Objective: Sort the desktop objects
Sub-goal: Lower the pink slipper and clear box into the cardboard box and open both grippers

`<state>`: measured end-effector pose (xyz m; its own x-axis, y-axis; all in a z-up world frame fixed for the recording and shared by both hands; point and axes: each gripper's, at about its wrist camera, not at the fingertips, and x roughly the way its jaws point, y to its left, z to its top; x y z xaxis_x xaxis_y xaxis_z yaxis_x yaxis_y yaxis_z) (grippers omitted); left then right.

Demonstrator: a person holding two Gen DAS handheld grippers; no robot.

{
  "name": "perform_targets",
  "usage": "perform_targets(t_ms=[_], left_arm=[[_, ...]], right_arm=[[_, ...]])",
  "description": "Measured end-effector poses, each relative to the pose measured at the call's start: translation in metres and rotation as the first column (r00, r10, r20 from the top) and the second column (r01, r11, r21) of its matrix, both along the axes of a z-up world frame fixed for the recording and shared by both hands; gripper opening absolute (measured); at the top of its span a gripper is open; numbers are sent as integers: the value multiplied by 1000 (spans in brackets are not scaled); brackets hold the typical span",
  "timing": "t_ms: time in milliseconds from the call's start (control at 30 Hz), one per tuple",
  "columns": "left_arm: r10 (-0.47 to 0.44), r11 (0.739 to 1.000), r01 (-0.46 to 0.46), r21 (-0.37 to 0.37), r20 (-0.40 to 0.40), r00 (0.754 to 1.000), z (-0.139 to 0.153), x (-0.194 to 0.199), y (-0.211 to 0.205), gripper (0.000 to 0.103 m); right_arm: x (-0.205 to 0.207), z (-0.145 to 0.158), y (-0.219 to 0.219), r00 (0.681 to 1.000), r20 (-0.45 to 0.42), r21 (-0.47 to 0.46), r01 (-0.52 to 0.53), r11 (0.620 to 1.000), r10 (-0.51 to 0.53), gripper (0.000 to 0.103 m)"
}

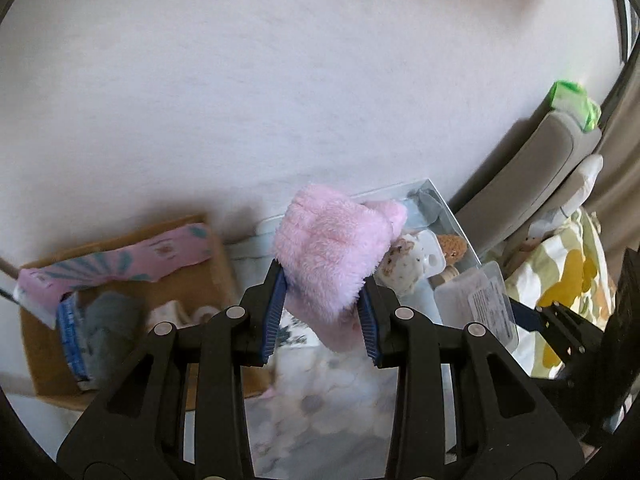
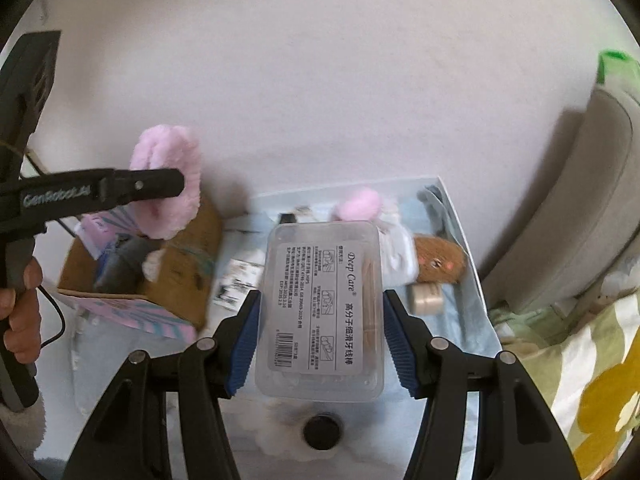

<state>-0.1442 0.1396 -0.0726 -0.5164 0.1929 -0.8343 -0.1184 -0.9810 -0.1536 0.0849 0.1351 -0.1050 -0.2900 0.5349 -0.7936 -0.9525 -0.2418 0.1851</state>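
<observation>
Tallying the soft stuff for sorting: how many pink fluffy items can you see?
2. One pink fluffy cloth is gripped in the left claw, above the cardboard box. A pink pompom lies in the white tray behind the clear case. Others may be hidden.

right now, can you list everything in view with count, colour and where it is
fluffy item: 1, pink, clamped in the left tool, lifted near the cardboard box
clear plastic box: 1, transparent with a printed label, clamped in the right tool above the tray
cardboard box: 1, brown, left of the tray, holding grey and pink soft things
tray: 1, pale blue, centre, holding mixed small items
plush toy: 1, brown, in the tray's right part
round cap: 1, black, nearest the camera, below the plastic box
floral cloth: 1, yellow and green, far right
left tool: 1, black with blue pads
right tool: 1, black with blue pads
</observation>
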Motion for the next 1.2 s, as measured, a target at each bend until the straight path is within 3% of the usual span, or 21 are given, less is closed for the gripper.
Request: perform_targets(t_ms=[133,600,967,1200], left_arm=[[34,999,-34,23,-5,999,18,15,-36,31],[190,981,-188,52,-38,981,24,45,-135,31],[328,943,-326,69,-13,945,11,54,-219,31],[348,936,-349,44,21,937,-9,49,-252,31]], right_arm=[[-19,17,-2,999,9,27,-52,998,52,54],[-101,53,6,979,-13,70,-202,977,204,54],[-175,59,24,945,16,81,-327,942,327,54],[-223,43,43,926,16,33,-379,925,378,54]])
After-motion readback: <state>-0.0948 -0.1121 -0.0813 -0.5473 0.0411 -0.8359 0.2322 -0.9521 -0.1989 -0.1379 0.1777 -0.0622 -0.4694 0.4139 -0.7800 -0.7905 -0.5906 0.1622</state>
